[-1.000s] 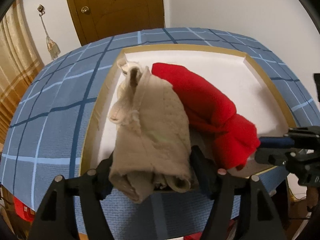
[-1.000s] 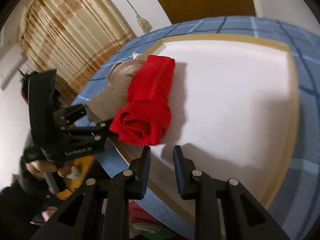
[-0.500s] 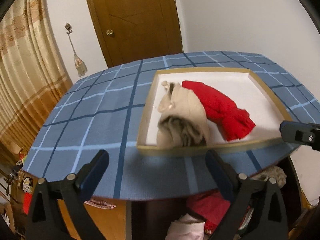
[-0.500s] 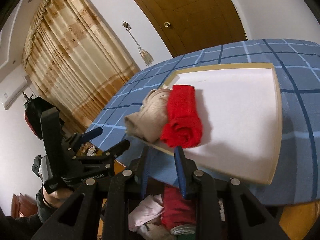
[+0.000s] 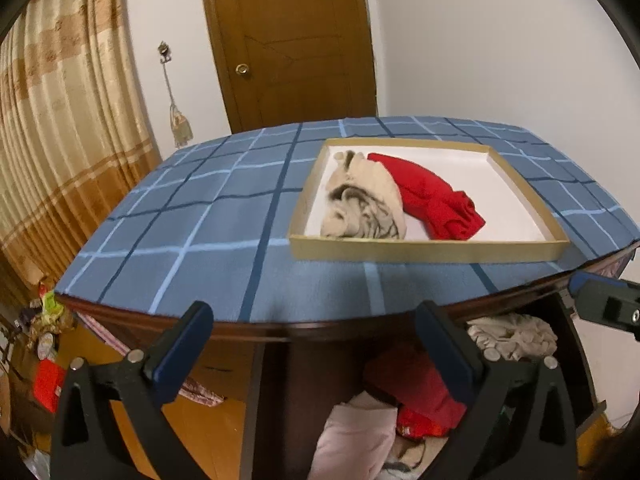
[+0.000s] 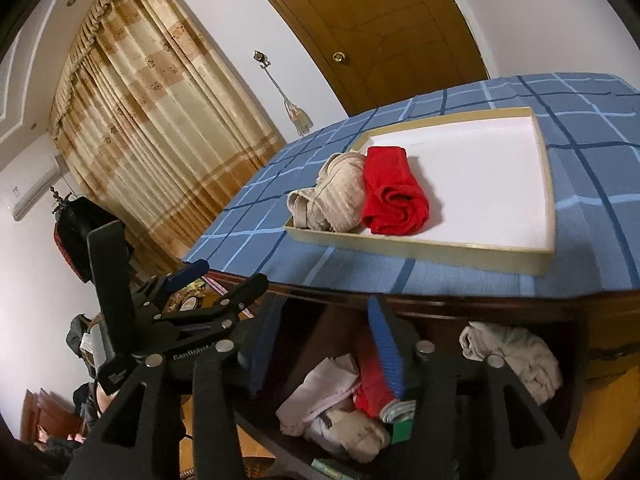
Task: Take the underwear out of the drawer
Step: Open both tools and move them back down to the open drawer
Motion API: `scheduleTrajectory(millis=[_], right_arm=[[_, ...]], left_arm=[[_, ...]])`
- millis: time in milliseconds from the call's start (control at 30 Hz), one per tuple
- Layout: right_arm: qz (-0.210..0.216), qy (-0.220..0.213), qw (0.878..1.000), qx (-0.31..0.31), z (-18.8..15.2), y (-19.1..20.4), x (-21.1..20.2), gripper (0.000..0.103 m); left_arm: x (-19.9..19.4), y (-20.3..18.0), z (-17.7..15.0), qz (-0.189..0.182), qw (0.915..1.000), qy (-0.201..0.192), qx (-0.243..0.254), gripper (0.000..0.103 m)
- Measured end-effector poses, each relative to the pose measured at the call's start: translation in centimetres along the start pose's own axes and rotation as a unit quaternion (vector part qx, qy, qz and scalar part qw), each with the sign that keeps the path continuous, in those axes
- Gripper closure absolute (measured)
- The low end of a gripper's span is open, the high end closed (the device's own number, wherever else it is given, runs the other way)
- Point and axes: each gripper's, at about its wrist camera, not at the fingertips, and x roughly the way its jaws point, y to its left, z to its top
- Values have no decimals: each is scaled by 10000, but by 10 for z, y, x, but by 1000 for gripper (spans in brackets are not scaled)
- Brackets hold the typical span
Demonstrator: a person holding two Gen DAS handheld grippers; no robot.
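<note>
A beige rolled underwear (image 5: 362,210) (image 6: 332,196) and a red one (image 5: 436,200) (image 6: 394,196) lie side by side in a shallow white tray (image 5: 424,252) (image 6: 544,184) on the blue checked tabletop. Below the table edge an open drawer (image 6: 592,364) holds more clothes: red (image 5: 412,380) (image 6: 370,392), pink (image 5: 352,440) (image 6: 320,392) and off-white (image 5: 516,336) (image 6: 516,356) pieces. My left gripper (image 5: 316,344) (image 6: 218,276) is open and empty, pulled back below the table edge. My right gripper (image 6: 322,344) is open and empty over the drawer.
The blue checked tabletop (image 5: 200,236) (image 6: 592,160) ends in a dark wooden edge (image 5: 248,328). A brown door (image 5: 288,40) and striped curtains (image 5: 60,120) stand behind. Clutter lies on the floor at the left (image 5: 44,320).
My left gripper let go of the beige underwear in the tray, opened wide and pulled back and down. My right gripper also drew back below the table edge and opened.
</note>
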Motion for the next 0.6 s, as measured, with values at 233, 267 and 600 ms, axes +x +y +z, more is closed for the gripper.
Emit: scheduleTrajectory(millis=[233, 267, 600], right_arm=[[-268, 8, 9995, -139, -26, 0, -14, 53], [-273, 23, 9996, -117, -30, -2, -15, 53], [-350, 329, 9988, 127, -68, -19, -10, 53]], left_arm=[[-5, 3, -28, -107, 9997, 168, -155, 0], [-5, 2, -31, -119, 9997, 183, -150, 0], [6, -4, -72, -114, 9980, 623, -28, 0]])
